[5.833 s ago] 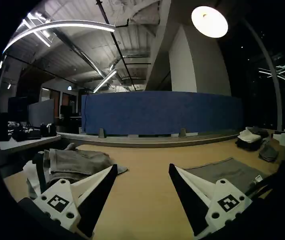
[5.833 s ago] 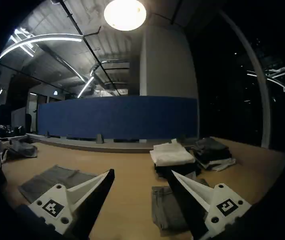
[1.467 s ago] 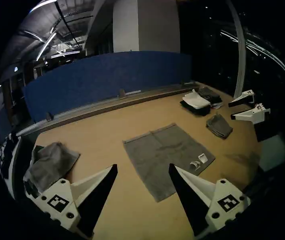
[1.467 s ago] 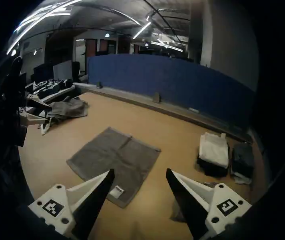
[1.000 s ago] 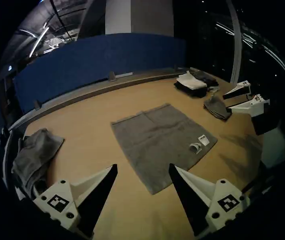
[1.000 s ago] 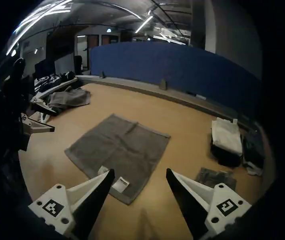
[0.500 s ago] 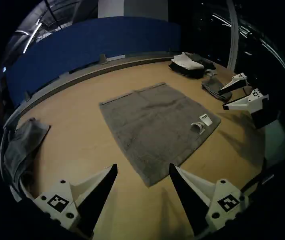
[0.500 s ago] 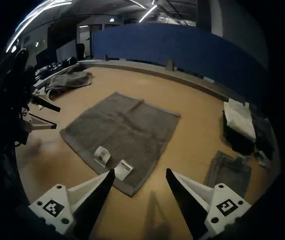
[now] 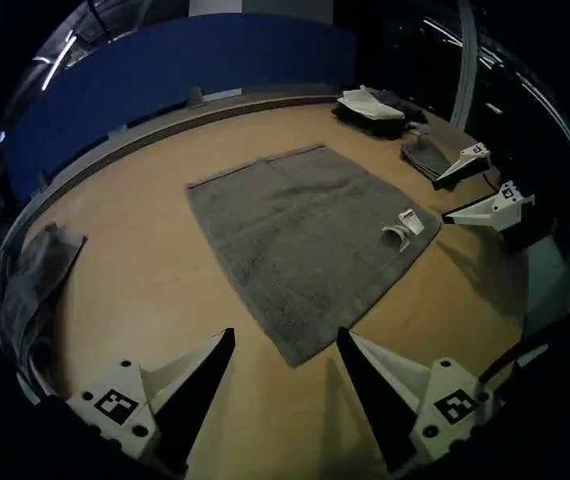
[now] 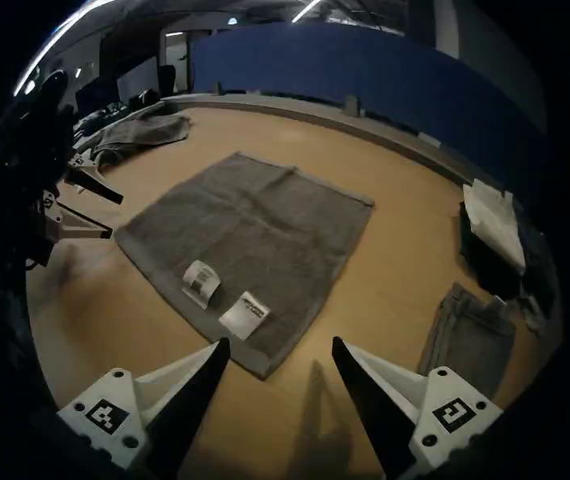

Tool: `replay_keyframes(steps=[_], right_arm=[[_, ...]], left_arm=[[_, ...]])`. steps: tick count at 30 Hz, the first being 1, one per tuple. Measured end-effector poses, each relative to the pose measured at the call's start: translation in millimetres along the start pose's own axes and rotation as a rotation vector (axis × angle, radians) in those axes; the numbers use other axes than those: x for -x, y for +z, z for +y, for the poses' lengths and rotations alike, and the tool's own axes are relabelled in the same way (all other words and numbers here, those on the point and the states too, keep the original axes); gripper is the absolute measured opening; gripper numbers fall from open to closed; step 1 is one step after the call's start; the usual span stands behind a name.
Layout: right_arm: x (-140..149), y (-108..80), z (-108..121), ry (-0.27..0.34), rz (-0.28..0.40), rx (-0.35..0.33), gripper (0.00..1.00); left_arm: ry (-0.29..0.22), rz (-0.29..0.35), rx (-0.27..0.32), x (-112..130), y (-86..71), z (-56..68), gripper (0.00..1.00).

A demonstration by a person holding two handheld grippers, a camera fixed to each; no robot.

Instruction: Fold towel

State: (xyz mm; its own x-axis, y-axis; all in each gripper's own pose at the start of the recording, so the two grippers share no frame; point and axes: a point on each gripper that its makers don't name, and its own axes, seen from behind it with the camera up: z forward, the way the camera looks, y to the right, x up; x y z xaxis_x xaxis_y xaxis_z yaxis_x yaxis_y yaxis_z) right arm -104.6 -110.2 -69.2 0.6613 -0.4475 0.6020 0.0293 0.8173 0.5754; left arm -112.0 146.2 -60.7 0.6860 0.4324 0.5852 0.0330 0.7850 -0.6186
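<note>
Dim office light falls on a pale wooden tabletop (image 9: 149,264), and a flat grey terry towel (image 9: 300,224) lies spread out in the middle of it. Nearest me, the left gripper (image 9: 285,332) hangs over one towel corner, fingers parted and empty. The right gripper (image 10: 279,341) gapes just as empty over the neighbouring corner, beside two white sewn-in labels (image 10: 245,314). The risk I see is a pinch landing past the hem and skidding on wood — or one corner rising alone, skewing the fold. Bare wood rings the towel. A small folded grey cloth (image 10: 472,336) and a stack of folded cloths (image 9: 368,108) sit well beyond it, before a blue fabric partition (image 9: 205,56).
</note>
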Motion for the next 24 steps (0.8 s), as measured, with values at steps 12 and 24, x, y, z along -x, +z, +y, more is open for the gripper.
replay_keyframes(steps=[12,24], right_arm=[[16,3.3,-7,-0.017,-0.049,-0.019,0.92],[30,7.3,-11,-0.016,-0.095,-0.042,0.61]], left_arm=[[0.02,-0.066,0.031,14,7.1,9.2,0.9],[0.06,-0.111,0.017,23,11.7,10.3,0.6]])
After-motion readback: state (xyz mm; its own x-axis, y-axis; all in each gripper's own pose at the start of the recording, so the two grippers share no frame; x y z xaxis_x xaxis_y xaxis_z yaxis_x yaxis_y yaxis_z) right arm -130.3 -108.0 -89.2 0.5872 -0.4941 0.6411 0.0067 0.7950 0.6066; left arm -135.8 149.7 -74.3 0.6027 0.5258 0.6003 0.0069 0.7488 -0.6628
